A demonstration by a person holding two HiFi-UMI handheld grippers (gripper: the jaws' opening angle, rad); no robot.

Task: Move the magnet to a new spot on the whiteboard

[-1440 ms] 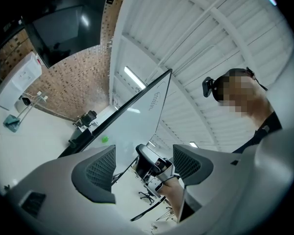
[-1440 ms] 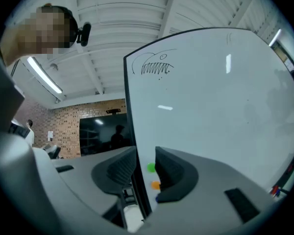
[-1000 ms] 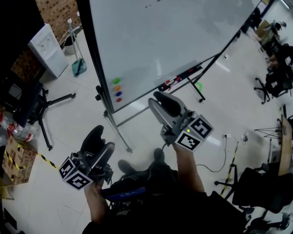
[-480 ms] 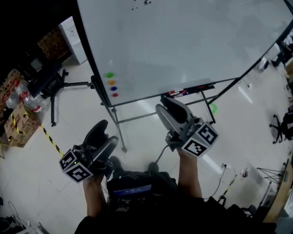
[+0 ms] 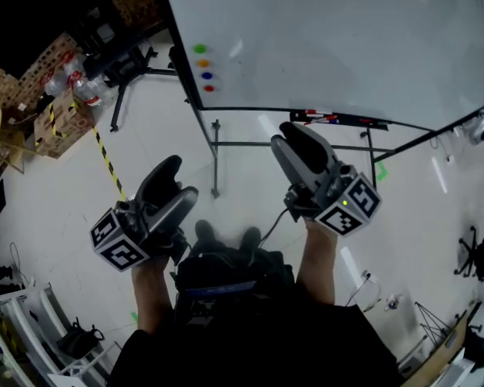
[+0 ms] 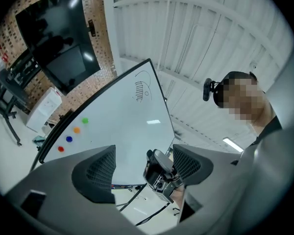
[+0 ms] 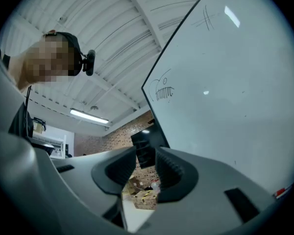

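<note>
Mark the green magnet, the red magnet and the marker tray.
green magnet [image 5: 199, 48], head view, its centre
red magnet [image 5: 209, 88], head view, its centre
marker tray [image 5: 361, 122], head view, bare stretch of its ledge

No writing could be read anywhere in view.
The whiteboard [image 5: 347, 47] carried only a dark scribble [image 6: 140, 88] of looping strokes near its top, which spelled no word, and a few faint pen strokes [image 7: 206, 18]. The left marker cube [image 5: 117, 244] and the right marker cube [image 5: 348, 206] showed black-and-white square patterns, not letters or numbers. Any print on the cardboard boxes [image 5: 52, 123] was too small to read.
</note>
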